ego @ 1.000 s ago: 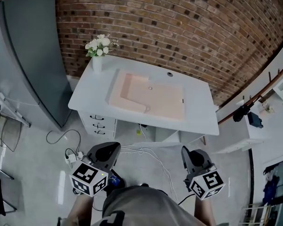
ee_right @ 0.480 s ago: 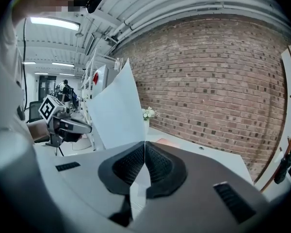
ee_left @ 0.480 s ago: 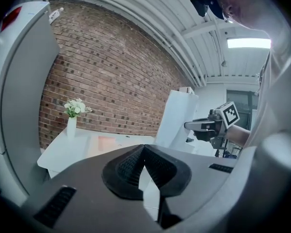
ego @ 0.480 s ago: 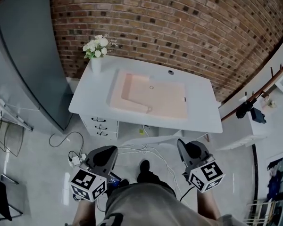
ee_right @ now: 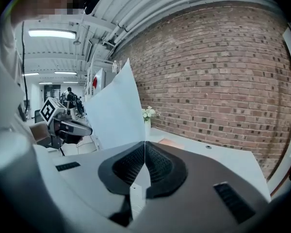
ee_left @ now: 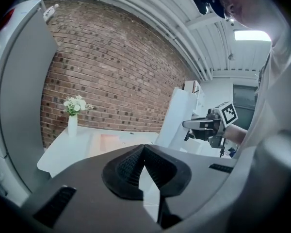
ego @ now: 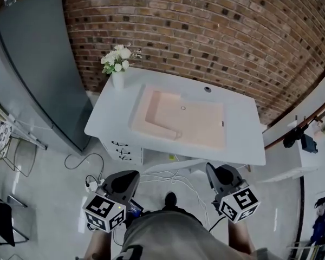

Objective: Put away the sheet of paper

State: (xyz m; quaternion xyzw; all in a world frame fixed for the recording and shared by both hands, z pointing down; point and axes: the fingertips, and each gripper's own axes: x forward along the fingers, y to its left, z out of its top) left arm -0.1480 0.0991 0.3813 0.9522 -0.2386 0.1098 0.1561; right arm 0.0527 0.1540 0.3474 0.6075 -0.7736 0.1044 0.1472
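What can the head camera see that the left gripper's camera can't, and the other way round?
Only the head view: the desk drawers and the person's shoe. Only the left gripper view: the ceiling light. Both: the vase of flowers, the brick wall, the right gripper and the sheet of paper.

Two grippers: left gripper [ego: 124, 179] at 7 o'clock, right gripper [ego: 218, 173] at 5. One sheet of paper [ee_right: 114, 108]. One desk [ego: 244, 140], one vase [ego: 118, 79] at 11, one pink tray [ego: 200, 130], three drawer handles [ego: 119, 150], one grey cabinet [ego: 38, 64].
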